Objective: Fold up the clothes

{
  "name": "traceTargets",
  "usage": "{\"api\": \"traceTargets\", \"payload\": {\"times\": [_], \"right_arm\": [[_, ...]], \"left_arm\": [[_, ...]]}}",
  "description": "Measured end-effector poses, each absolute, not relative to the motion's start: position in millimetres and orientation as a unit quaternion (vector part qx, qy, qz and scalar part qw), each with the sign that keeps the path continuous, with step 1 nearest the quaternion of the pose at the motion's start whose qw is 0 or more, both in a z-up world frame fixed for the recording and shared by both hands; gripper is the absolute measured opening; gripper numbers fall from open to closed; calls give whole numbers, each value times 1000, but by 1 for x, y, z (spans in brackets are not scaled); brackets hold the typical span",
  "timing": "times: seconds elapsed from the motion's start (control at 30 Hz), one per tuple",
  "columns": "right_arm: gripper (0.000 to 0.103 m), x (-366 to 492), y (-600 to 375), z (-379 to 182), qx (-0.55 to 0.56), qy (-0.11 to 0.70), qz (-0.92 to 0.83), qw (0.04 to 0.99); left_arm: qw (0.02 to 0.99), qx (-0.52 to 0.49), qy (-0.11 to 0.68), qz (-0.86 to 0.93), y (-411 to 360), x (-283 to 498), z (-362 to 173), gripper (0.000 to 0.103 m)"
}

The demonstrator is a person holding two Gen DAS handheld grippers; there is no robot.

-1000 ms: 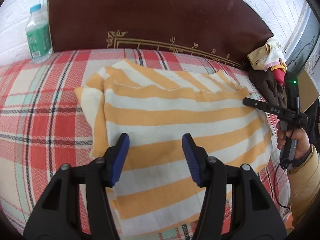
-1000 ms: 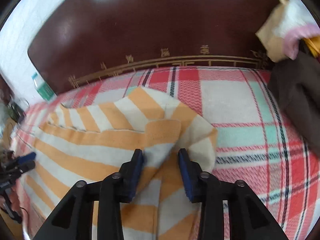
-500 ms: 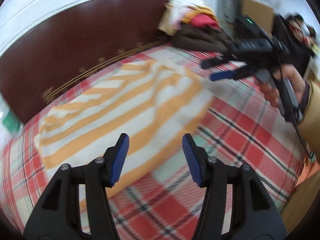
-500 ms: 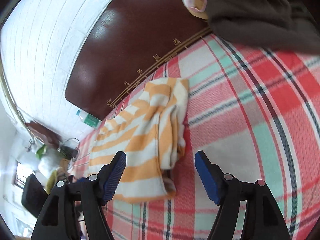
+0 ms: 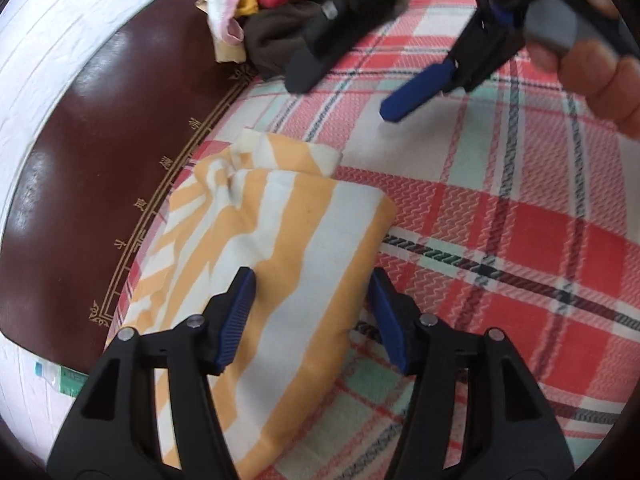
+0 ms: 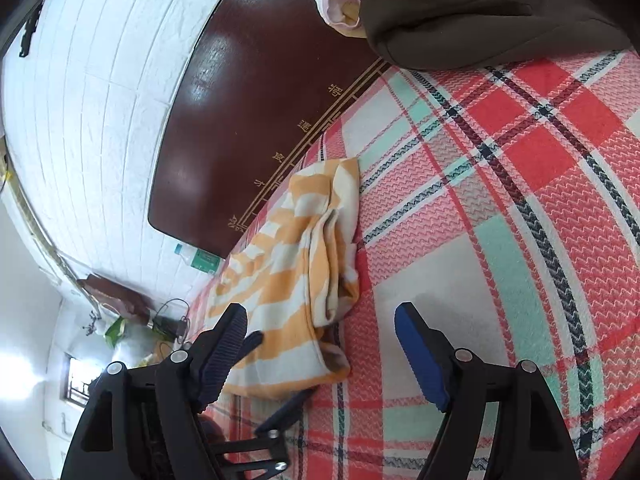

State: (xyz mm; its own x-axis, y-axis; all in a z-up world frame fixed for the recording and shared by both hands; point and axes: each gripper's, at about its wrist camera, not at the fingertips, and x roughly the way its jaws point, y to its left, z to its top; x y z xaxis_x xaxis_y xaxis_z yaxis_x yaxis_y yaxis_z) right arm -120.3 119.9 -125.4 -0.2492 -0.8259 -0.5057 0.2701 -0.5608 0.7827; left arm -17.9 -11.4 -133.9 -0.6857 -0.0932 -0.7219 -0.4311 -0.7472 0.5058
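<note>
Both grippers, having rolled since a second ago, are opening. Left gripper [image 5: 312, 316] is straddling the folded striped garment [image 5: 280, 264] unpinched; right gripper [image 6: 320, 344] is hovering empty beyond it. Farther off: headboard [image 5: 100, 184], gold characters unreadable; blurred clothes pile [image 5: 276, 12]; bottle [image 6: 200, 258], label illegible.

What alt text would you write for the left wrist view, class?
An orange-and-white striped cloth, folded, lies on a red plaid blanket between the opening fingers of the left tool, which are not pressing it. The right tool hovers beyond, near a pile of clothes by the dark headboard.
</note>
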Motion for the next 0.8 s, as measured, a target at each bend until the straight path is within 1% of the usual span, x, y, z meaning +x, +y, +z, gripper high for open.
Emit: {"api": "traceTargets", "payload": {"times": [0.03, 0.07, 0.17, 0.2, 0.23, 0.3, 0.33, 0.57, 0.67, 0.8], "right_arm": [[79, -122, 120, -125, 486, -285, -738, 371], [79, -124, 120, -125, 486, -285, -738, 371], [80, -133, 115, -123, 488, -283, -737, 373], [80, -137, 112, -123, 489, -281, -736, 374], [80, -141, 109, -123, 491, -279, -735, 375], [80, -150, 101, -124, 496, -274, -732, 378], [80, -154, 97, -126, 500, -272, -729, 379], [80, -186, 61, -137, 531, -260, -713, 376], [80, -191, 43, -138, 542, -243, -712, 375], [80, -193, 25, -142, 553, -233, -704, 380]], "left_arm": [[101, -385, 337, 853, -12, -22, -134, 65], [104, -388, 324, 857, -14, -27, -132, 67], [113, -404, 272, 866, -24, -43, -128, 66], [117, -409, 253, 869, -28, -47, -126, 54], [116, -413, 238, 872, -31, -51, -125, 37], [104, -416, 219, 876, -36, -54, -122, 26], [104, -417, 201, 880, -39, -55, -120, 24], [105, -424, 74, 897, -63, -51, -110, 22], [104, -425, 25, 899, -71, -47, -108, 21], [100, -422, -12, 901, -78, -41, -108, 21]]}}
